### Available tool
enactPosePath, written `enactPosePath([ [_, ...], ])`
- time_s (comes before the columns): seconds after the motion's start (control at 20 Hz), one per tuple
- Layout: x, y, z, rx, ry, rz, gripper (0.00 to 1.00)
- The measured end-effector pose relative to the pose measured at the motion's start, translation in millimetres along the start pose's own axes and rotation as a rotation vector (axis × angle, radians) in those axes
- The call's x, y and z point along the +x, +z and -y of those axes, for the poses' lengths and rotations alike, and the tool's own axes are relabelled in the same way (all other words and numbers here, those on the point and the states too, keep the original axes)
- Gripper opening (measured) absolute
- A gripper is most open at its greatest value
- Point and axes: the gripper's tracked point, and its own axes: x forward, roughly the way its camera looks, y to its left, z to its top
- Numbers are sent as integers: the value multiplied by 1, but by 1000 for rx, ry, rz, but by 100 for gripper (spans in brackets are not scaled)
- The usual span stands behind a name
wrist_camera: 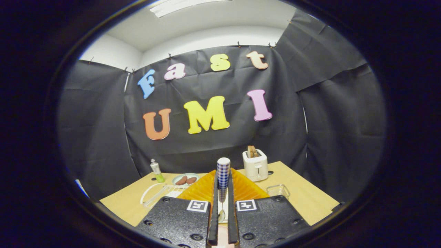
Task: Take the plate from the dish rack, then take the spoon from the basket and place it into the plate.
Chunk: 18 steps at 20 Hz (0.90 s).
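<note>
Spoon (223,179) time now! Your jaws (223,203) are squeezed tight on it, one finger on each side. The checked blue and white handle sticks straight up at 12 o'clock above the fingers, and the shiny bowl end hangs down low between them.

Just past the fingers sits the orange plate (244,187), lying flat on the desk (310,196). I think the plate step is done, because the plate is out on the desk and not in the white dish rack (158,193), which sits at about 10 o'clock from the jaws. The little wire basket (277,190) is at about 2 o'clock, close by the plate.

Farther back you can see a white toaster (255,164) at 1 o'clock, a green bottle (156,171) at 11 o'clock, and a small dish with brown food (185,179) beside it.

So you are at the last step, I think. Next, bring the spoon over the middle of the plate, go down low, and then let the jaws open so it lies inside. Go gently, or it may bounce off the rim.
</note>
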Motion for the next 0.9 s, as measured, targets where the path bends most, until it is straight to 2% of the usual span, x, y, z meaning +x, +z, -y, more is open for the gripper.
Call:
enactPosePath([
  [0.2, -16, -38, -49, -63, 40, -34, 16],
  [0.45, -17, -94, -76, -99, 43, -75, 16],
  [0.75, 3, -163, -67, -95, 7, -187, 17],
  [0.9, 7, -178, -60, -78, 2, -208, 16],
])
